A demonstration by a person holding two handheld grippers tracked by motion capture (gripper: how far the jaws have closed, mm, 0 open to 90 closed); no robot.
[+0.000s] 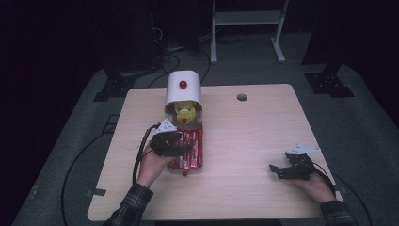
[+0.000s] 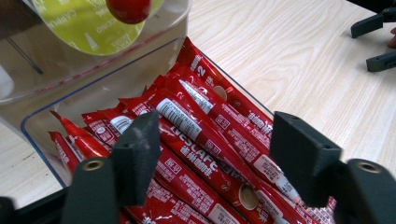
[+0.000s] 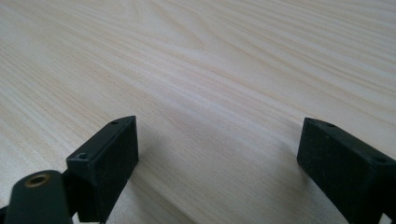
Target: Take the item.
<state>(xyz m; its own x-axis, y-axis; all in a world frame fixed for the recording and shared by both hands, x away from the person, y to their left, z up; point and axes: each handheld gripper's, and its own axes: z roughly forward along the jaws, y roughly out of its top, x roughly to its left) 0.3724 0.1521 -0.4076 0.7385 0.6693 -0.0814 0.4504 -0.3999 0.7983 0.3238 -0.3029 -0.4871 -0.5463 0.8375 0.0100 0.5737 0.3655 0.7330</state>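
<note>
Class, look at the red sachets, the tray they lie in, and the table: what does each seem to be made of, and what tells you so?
Red sachets: probably glossy plastic or foil film, judging by shiny highlights, crinkles and printed text. Tray: clear, smooth hard plastic, it seems; the table's grain shows through its walls. Table: pale wood or wood-look laminate with a matte finish and visible grain lines.

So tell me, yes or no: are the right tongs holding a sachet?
No, the right tongs stand open over bare table, with nothing between them.
</note>
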